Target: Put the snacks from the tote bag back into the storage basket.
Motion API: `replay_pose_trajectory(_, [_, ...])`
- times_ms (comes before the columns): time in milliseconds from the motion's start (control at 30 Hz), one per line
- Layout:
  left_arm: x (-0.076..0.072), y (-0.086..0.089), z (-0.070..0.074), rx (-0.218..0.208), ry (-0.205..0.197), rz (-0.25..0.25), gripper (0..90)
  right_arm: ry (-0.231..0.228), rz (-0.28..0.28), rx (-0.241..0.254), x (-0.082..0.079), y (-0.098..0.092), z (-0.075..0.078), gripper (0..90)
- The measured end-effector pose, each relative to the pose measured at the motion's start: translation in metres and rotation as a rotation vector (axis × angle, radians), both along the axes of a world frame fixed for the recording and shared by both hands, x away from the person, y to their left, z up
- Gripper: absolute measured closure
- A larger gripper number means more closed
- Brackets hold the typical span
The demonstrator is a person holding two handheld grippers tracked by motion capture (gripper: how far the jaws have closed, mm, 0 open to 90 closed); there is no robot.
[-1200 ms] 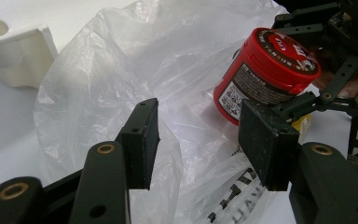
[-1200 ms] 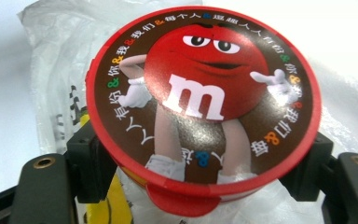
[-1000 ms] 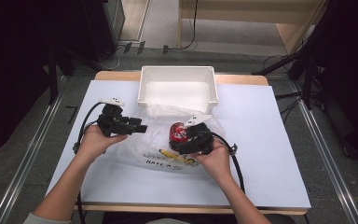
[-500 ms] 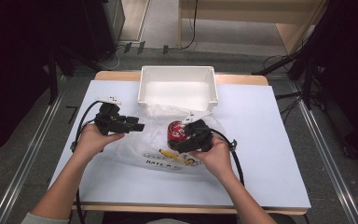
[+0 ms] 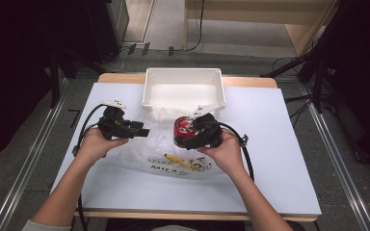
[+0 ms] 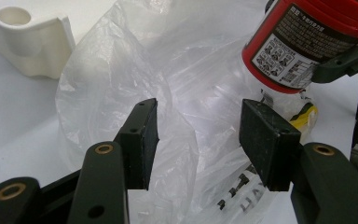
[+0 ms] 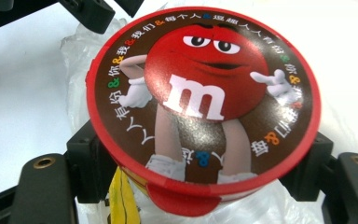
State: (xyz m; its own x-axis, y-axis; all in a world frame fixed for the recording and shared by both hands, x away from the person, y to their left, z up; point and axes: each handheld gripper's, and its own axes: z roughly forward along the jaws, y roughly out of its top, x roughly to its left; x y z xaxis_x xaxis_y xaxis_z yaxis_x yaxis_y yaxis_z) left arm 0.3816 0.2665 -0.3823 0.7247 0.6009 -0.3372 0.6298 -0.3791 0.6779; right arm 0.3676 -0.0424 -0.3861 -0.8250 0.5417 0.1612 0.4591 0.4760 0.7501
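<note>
While the crinkled, clear plastic bag (image 5: 173,154) lies slack on the matte white table (image 5: 279,159), the right gripper (image 5: 192,139) clamps a round red tub (image 7: 203,112) by its sides, just above the bag and before the white tray (image 5: 183,89). Glossy lid, cartoon candy figure. Left gripper (image 6: 198,135) jaws apart, astride a bag fold, unclenched.

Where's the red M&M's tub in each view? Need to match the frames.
High view: red M&M's tub at table centre, clamped in the right hand-held gripper.
Left gripper view: top right, tilted.
Right gripper view: centre, lid facing the camera.
Shared landmark: the clear plastic bag under it.
</note>
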Motion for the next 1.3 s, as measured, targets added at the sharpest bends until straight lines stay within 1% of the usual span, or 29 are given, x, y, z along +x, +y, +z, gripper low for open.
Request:
replay_pose_trajectory(100, [0.0,0.0,0.0,-0.001,-0.002,0.0,48.4,-0.013,0.013,-0.014,0.006,0.002,0.005,26.2])
replay_pose_trajectory(233, [0.0,0.002,0.001,-0.003,-0.002,0.003,48.3,-0.014,0.023,-0.012,0.01,0.002,0.008,26.2])
replay_pose_trajectory(267, [0.0,0.002,0.001,-0.003,-0.002,0.002,48.3,-0.005,0.022,-0.012,0.011,0.002,0.009,26.2])
replay_pose_trajectory(300, [0.0,0.002,0.001,-0.003,-0.001,0.004,48.2,-0.004,0.028,-0.009,0.015,0.001,0.012,26.2])
replay_pose_trajectory(367, [0.0,0.003,0.001,-0.004,0.0,0.006,48.2,-0.001,0.026,-0.006,0.016,0.0,0.013,26.2])
replay_pose_trajectory(433, [0.0,0.003,0.001,-0.004,-0.001,0.008,48.1,0.001,0.036,-0.002,0.021,-0.002,0.016,26.2])
replay_pose_trajectory(633, [0.0,0.003,0.001,-0.007,-0.001,0.008,47.8,-0.006,0.053,-0.002,0.029,-0.004,0.024,26.2])
replay_pose_trajectory(733, [0.0,0.002,0.001,-0.003,0.001,0.003,47.8,-0.01,0.064,-0.019,0.036,-0.004,0.031,26.2])
replay_pose_trajectory(933, [0.0,0.003,0.001,-0.003,0.001,0.001,47.6,-0.008,0.064,-0.021,0.044,-0.005,0.037,26.2])
replay_pose_trajectory(1100, [0.0,0.003,0.0,-0.006,0.005,0.003,47.5,-0.003,0.053,-0.006,0.052,-0.007,0.042,26.2])
replay_pose_trajectory(1167, [0.0,0.002,0.001,-0.006,0.005,0.001,47.4,-0.012,0.041,-0.014,0.056,-0.007,0.044,26.2])
replay_pose_trajectory(1300, [0.0,0.002,0.001,-0.002,0.004,-0.002,47.5,-0.015,0.036,-0.015,0.061,-0.008,0.047,26.2])
